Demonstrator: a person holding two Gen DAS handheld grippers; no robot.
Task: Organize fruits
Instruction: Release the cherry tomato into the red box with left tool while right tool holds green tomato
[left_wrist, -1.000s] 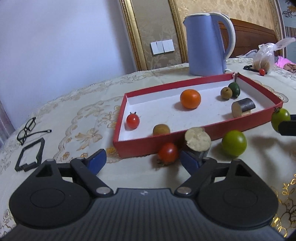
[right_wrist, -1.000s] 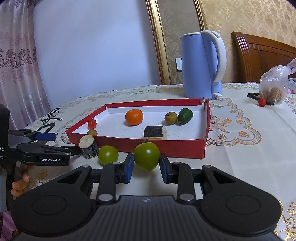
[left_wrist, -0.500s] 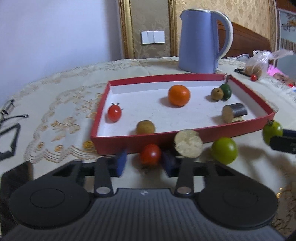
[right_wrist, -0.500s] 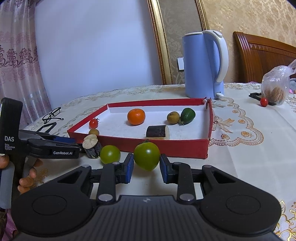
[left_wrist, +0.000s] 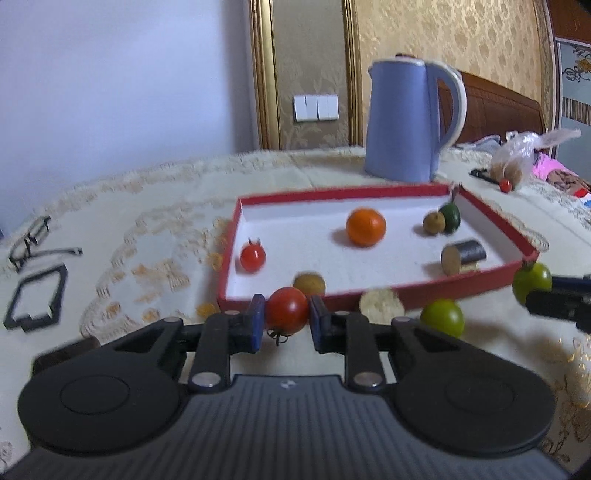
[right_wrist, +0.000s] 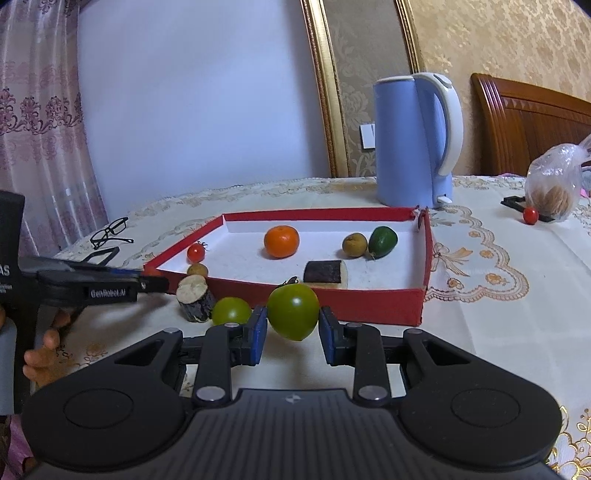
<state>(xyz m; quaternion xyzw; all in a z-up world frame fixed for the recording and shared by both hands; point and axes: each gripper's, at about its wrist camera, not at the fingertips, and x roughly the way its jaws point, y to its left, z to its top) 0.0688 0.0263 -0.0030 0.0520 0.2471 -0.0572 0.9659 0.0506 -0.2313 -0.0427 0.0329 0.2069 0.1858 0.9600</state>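
My left gripper (left_wrist: 287, 321) is shut on a red tomato (left_wrist: 286, 309), lifted at the near wall of the red tray (left_wrist: 424, 291). My right gripper (right_wrist: 293, 326) is shut on a green tomato (right_wrist: 293, 312) and holds it above the cloth before the tray (right_wrist: 369, 299). A second green tomato (left_wrist: 442, 317) and a cut sugarcane piece (left_wrist: 380, 304) lie on the cloth by the tray. The tray holds an orange (left_wrist: 365, 226), a small red tomato (left_wrist: 253, 257), two brown longans (left_wrist: 309, 283), a green fruit (left_wrist: 451, 218) and another cane piece (left_wrist: 461, 255).
A blue kettle (left_wrist: 410, 122) stands behind the tray. Glasses (left_wrist: 29, 242) and a black frame (left_wrist: 35, 299) lie at the left. A plastic bag (right_wrist: 552, 188) and a small red tomato (right_wrist: 530, 215) sit at the far right.
My left gripper moved right, shut on the red tomato and raised it off the cloth. My right gripper holds the green tomato still.
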